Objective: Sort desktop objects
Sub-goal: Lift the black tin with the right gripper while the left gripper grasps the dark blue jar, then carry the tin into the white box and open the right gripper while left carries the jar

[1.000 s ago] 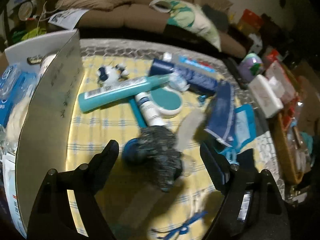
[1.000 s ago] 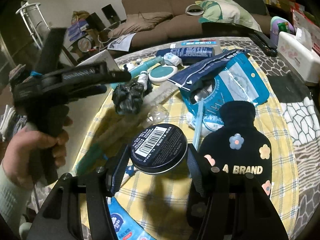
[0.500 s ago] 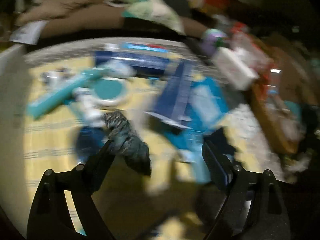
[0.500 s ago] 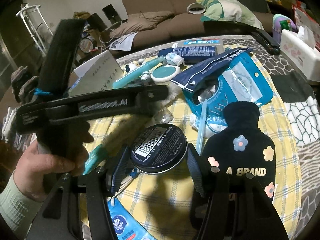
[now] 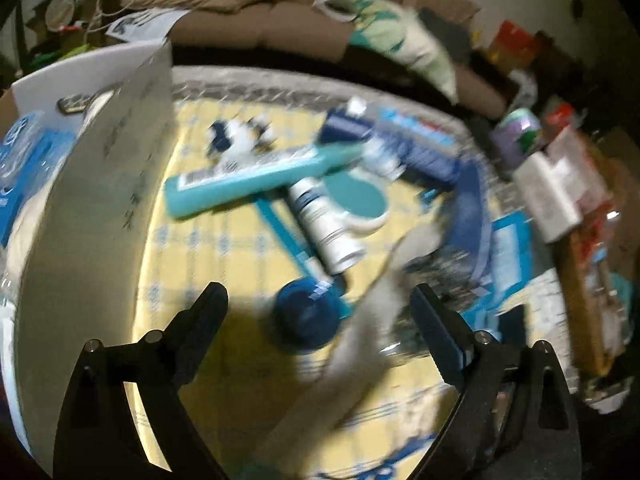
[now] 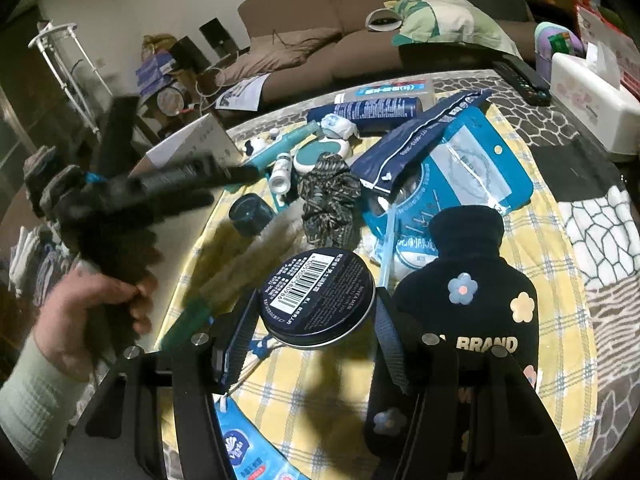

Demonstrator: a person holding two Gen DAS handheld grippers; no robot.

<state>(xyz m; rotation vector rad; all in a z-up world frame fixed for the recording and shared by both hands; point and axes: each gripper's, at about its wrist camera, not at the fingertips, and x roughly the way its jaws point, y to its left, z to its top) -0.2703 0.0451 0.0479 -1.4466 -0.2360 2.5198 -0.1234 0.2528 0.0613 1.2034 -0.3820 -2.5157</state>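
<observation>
A round dark tin [image 6: 318, 298], its lid face printed with a barcode and white text, sits pinched between the 2 fingers of the right gripper [image 6: 316, 330] above the yellow checked cloth [image 6: 552, 288]. The left gripper [image 5: 318, 312], angled down in a person's hand [image 6: 94, 312], is opening its jaws wide over a blue jar [image 5: 306, 320]; through the blur, nothing seems pinched.

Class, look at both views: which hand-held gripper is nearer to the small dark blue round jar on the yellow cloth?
Left. The left hand-held gripper hangs just above the small blue jar, jaws opening and empty. The right hand-held gripper sits farther back, clamped on a barcoded tin.
</observation>
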